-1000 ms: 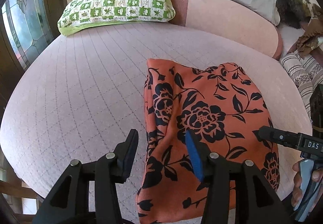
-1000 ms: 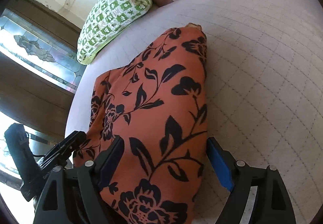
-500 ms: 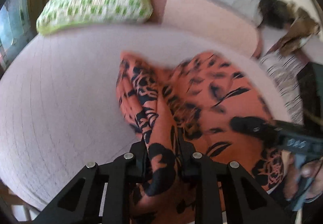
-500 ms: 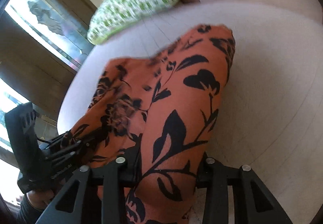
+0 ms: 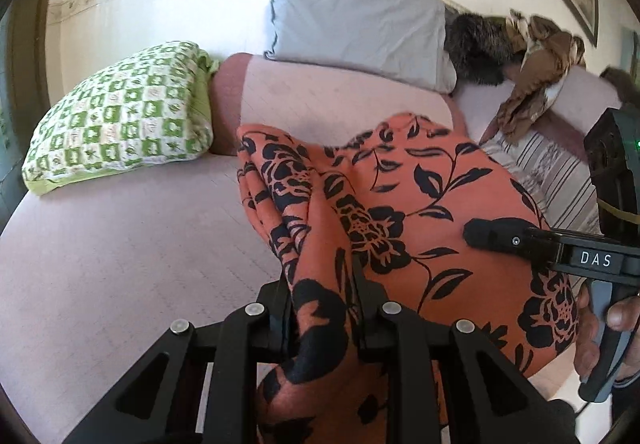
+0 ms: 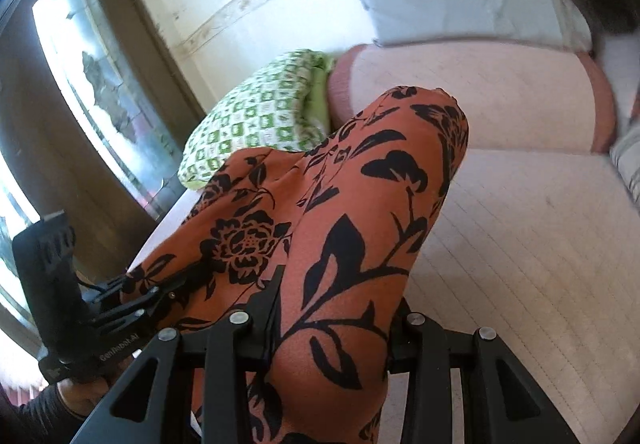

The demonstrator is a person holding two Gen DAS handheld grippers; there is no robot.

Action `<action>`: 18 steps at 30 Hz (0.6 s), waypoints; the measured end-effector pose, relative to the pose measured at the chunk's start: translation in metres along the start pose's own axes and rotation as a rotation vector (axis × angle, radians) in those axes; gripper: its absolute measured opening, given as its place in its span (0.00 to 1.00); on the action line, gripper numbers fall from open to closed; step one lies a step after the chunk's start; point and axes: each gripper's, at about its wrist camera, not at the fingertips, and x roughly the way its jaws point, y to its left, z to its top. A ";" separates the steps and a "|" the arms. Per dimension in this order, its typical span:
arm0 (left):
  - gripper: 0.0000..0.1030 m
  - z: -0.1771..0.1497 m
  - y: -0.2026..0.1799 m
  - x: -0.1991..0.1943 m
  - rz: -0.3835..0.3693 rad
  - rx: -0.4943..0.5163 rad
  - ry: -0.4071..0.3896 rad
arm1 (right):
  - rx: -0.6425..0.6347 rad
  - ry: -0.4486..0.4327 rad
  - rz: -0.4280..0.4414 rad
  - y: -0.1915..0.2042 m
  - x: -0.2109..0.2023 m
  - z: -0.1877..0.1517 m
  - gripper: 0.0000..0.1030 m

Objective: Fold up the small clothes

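An orange garment with black flowers (image 5: 420, 180) is raised off the pink quilted bed (image 5: 120, 264), its near edge bunched. My left gripper (image 5: 322, 284) is shut on a gathered fold at the garment's left near corner. In the right wrist view the same garment (image 6: 360, 204) arches up and away, and my right gripper (image 6: 340, 296) is shut on a thick fold of it. The right gripper (image 5: 492, 234) also shows at the right of the left wrist view, a hand on its handle. The left gripper (image 6: 152, 292) appears low on the left of the right wrist view.
A green checked pillow (image 5: 120, 124) lies at the bed's far left, and a grey pillow (image 5: 360, 16) leans on the wall behind. Brown and dark clothes (image 5: 536, 72) and a striped cloth (image 5: 552, 172) lie at the right. A window (image 6: 100, 84) stands left of the bed.
Both grippers went from open over the flat garment to shut on its near edge. Both have risen, lifting that edge off the bed.
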 end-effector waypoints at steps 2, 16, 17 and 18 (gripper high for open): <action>0.31 -0.015 -0.007 0.025 0.006 -0.002 0.063 | 0.038 0.019 -0.003 -0.022 0.017 -0.012 0.39; 0.57 -0.062 0.006 0.028 0.100 0.039 0.161 | 0.173 -0.033 -0.128 -0.052 0.016 -0.073 0.84; 0.58 -0.064 0.009 0.023 0.107 0.019 0.161 | 0.148 -0.019 -0.083 -0.042 0.019 -0.077 0.87; 0.61 -0.064 0.009 0.021 0.116 0.000 0.163 | 0.122 0.013 -0.051 -0.037 0.025 -0.084 0.87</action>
